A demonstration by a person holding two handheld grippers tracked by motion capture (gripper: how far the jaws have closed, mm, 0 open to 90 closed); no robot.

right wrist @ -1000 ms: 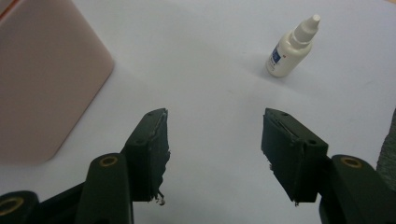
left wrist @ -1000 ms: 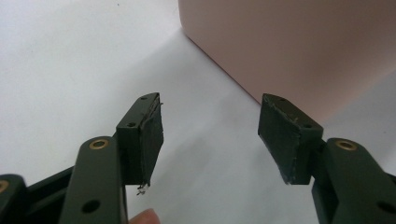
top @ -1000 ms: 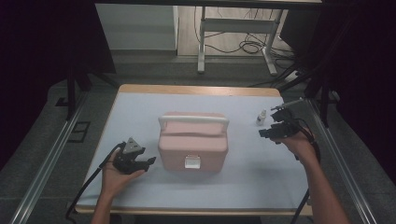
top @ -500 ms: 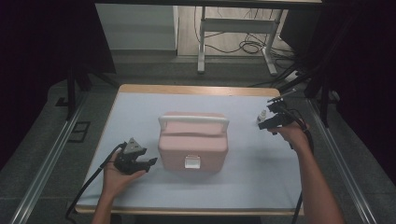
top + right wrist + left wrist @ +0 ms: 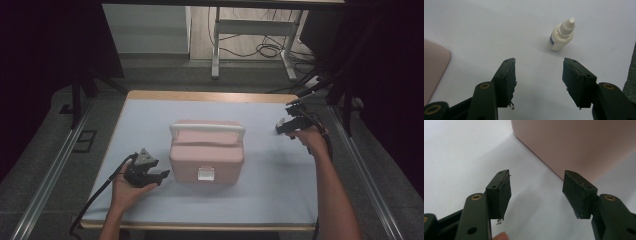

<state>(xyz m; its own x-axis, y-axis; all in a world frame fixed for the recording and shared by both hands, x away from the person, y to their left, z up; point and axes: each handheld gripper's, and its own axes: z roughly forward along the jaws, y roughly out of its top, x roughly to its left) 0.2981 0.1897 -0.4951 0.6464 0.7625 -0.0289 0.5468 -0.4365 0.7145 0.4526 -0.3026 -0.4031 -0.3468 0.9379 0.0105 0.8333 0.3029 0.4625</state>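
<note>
A small white dropper bottle point(image 5: 561, 36) stands upright on the pale tabletop point(image 5: 260, 200) near its right edge, well apart from the pink lunch box point(image 5: 206, 151) in the middle. The right gripper point(image 5: 539, 83) points at the bottle with its jaws spread wide and nothing between them; the bottle sits just beyond the pads, not touching them. It looks like smooth, stiff plastic with a round body, a narrower neck and a tapered cap, so it is probably light, a little slippery and easy to tip. The safest hold seems to be across the round body, low down, not on the cap. The left gripper point(image 5: 536, 195) rests low beside the box's matte pink wall, its jaws also spread and empty. The box has rounded corners, a white handle point(image 5: 207, 131) and a front clasp point(image 5: 206, 173).
</note>
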